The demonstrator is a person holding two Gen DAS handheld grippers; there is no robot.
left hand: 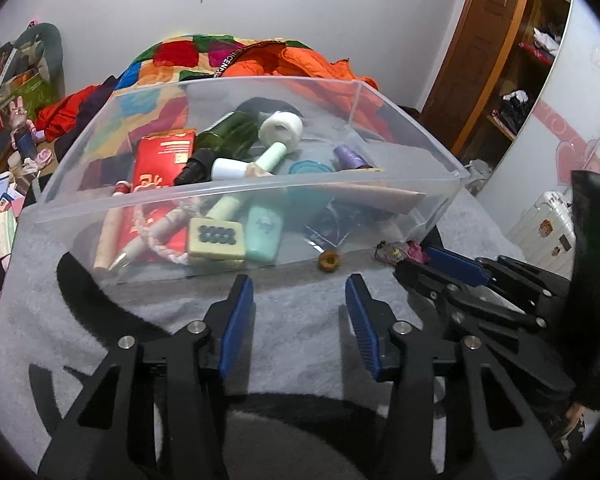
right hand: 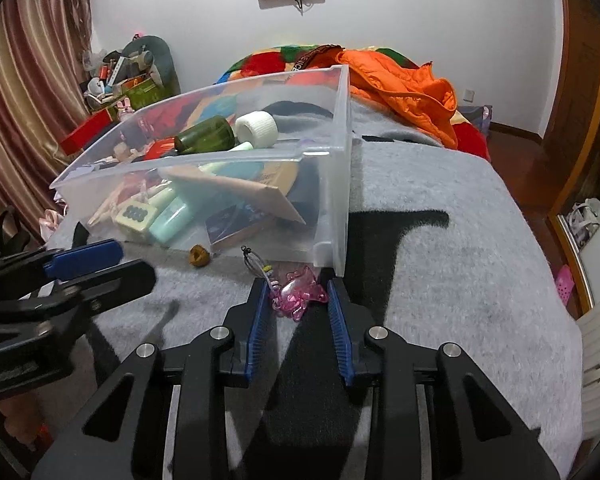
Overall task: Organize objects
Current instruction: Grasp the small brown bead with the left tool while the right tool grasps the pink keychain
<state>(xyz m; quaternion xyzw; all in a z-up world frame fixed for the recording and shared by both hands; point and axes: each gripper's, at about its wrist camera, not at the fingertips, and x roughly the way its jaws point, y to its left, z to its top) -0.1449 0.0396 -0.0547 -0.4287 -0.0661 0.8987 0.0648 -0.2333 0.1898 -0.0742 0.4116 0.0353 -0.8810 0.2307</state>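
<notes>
Clear plastic bin (left hand: 400,216) sits on a grey fleece blanket (right hand: 460,240) spread over the bed, already crowded: green bottle (left hand: 228,136), white tape roll (left hand: 281,128), red packet (left hand: 164,152), mint-green case (left hand: 263,232), mahjong tile (left hand: 216,237), purple tube (left hand: 350,157).

Two loose items lie on the blanket just outside the bin's near wall. A small brown ring-shaped piece (left hand: 329,261) lies ahead of the left claw (left hand: 299,286), which is open with nothing between its blue pads and apart from the piece.

To the right of it, a pink translucent charm (right hand: 300,290) on a wire loop with beads (near the bin's right corner). The right claw (right hand: 298,286) brackets the charm, blue pads close on either side; whether they actually press it I cannot tell, though the gap is narrow.

Orange jacket (right hand: 400,80) and patchwork quilt (left hand: 168,56) heaped on the far side of the bed.
</notes>
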